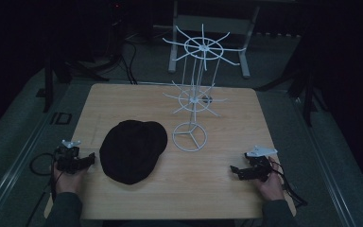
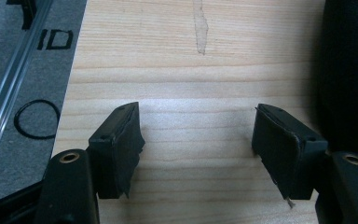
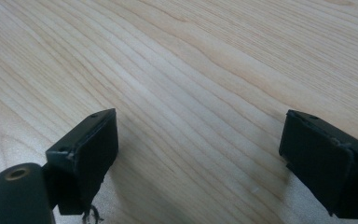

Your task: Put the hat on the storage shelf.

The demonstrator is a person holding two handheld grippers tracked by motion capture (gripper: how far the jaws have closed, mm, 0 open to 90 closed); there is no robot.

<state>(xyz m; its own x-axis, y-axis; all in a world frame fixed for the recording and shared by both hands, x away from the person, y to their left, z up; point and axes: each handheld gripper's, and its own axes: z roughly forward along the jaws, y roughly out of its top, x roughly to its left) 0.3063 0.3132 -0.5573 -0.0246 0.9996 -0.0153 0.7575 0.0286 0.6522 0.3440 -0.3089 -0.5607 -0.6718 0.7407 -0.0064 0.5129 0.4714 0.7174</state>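
Observation:
A black cap (image 1: 132, 150) lies flat on the wooden table (image 1: 227, 118), left of centre. Behind it to the right stands a white wire rack (image 1: 192, 101) with two tiers of spokes on a ring base. My left gripper (image 1: 91, 159) rests at the table's left edge, pointing at the cap and just short of it. In the left gripper view its jaws (image 2: 198, 135) stand open over bare wood, with the cap (image 2: 349, 70) dark at the right edge. My right gripper (image 1: 234, 170) sits at the front right, open (image 3: 200, 135) with only wood grain between its fingers.
Grey floor with a rail and a black ring marking (image 2: 36, 119) borders the table's left edge. A white frame on legs (image 1: 208, 28) and cables (image 1: 123, 56) stand on the floor behind the table. Each hand holds its gripper near the front corners.

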